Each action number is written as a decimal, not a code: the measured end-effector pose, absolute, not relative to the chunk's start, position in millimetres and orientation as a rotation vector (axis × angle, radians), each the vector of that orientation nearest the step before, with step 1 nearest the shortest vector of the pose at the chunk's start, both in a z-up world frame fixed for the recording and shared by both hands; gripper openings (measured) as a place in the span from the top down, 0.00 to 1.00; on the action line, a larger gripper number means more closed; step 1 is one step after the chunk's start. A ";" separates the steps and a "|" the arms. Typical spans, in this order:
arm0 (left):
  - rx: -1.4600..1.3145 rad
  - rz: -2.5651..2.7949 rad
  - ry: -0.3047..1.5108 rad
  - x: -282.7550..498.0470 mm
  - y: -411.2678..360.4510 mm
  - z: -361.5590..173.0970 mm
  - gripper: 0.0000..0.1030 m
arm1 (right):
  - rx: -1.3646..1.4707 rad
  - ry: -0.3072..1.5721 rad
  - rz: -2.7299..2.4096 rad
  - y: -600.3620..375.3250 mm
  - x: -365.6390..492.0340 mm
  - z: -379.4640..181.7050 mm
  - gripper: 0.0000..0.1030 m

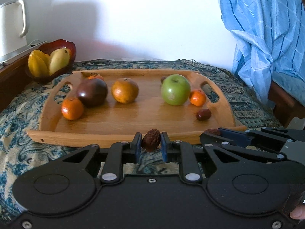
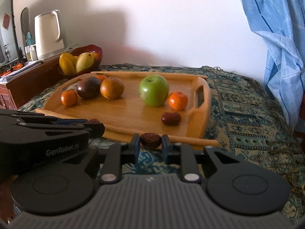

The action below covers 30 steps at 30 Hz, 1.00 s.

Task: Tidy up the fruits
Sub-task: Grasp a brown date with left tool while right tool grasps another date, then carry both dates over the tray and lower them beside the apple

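Left gripper [image 1: 151, 142] and right gripper [image 2: 150, 140] each clamp a wrinkled date (carrying step); next, place both on the wooden tray [image 1: 133, 133].

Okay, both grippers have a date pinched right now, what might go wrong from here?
The left gripper and right gripper are close together, so they may collide. Each wrinkled date sits at the pad tips and might slip out. The green apple or small orange could roll if bumped.
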<state>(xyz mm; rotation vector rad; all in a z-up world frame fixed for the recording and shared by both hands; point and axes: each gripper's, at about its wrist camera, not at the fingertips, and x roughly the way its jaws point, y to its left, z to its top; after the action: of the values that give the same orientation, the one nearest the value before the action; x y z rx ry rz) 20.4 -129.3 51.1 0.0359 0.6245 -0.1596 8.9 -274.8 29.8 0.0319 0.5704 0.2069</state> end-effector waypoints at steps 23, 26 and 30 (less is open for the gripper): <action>0.044 -0.093 0.590 38.6 -76.3 76.4 0.80 | 0.098 0.516 0.151 -258.9 25.0 44.7 0.73; 0.038 -0.095 0.594 43.4 -71.8 79.4 0.80 | 0.103 0.515 0.143 -257.4 26.9 48.0 0.73; 0.029 -0.103 0.603 52.3 -66.2 86.3 0.80 | 0.109 0.516 0.136 -252.8 32.5 53.8 0.73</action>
<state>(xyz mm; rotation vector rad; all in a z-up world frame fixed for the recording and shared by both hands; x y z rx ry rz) 52.3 -66.2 86.3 0.0291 0.6028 -0.1032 32.5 -252.8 53.8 0.1088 0.5160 0.1362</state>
